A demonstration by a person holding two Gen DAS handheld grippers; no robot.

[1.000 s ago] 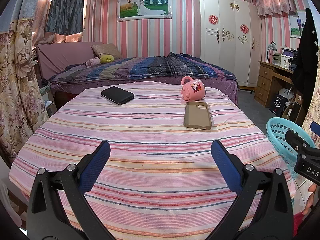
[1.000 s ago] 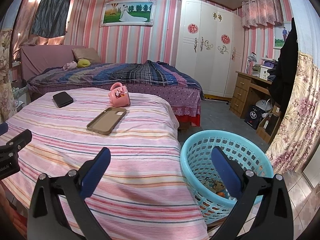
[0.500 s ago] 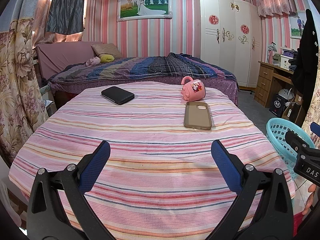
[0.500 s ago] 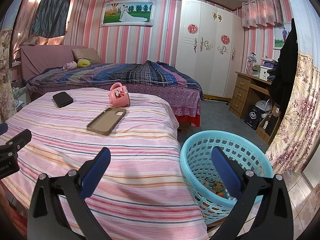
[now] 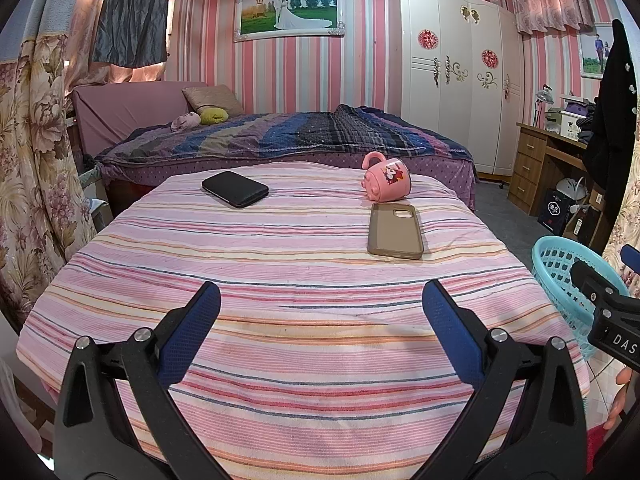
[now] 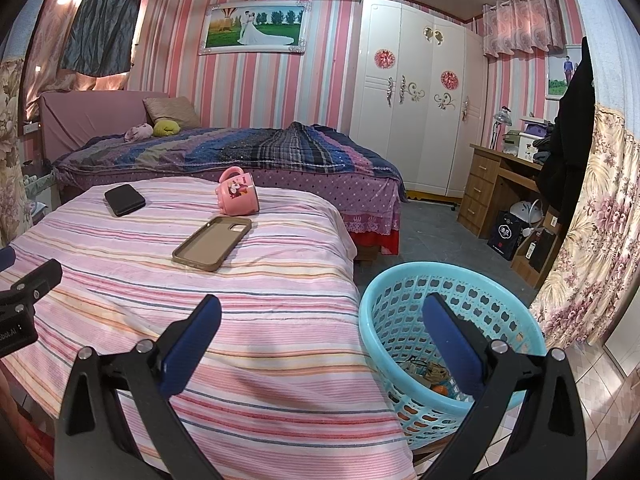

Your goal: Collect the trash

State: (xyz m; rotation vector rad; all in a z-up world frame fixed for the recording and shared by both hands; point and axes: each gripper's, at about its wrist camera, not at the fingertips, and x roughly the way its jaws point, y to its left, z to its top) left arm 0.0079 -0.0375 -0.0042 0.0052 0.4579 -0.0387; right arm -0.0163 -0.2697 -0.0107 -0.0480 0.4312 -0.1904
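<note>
A light blue plastic basket (image 6: 404, 292) stands on the floor at the table's right edge, with several bits of trash (image 6: 428, 372) in its bottom; it also shows in the left wrist view (image 5: 556, 264). My left gripper (image 5: 320, 320) is open and empty above the near part of the striped tablecloth (image 5: 280, 264). My right gripper (image 6: 320, 328) is open and empty, straddling the table's right edge and the basket. I see no loose trash on the table.
On the table lie a black phone (image 5: 235, 189), a pink mug on its side (image 5: 386, 176) and a brown phone case (image 5: 395, 230). A bed (image 5: 280, 140) stands behind, a wardrobe (image 5: 452, 72) and desk (image 5: 544, 168) at right, curtains at both sides.
</note>
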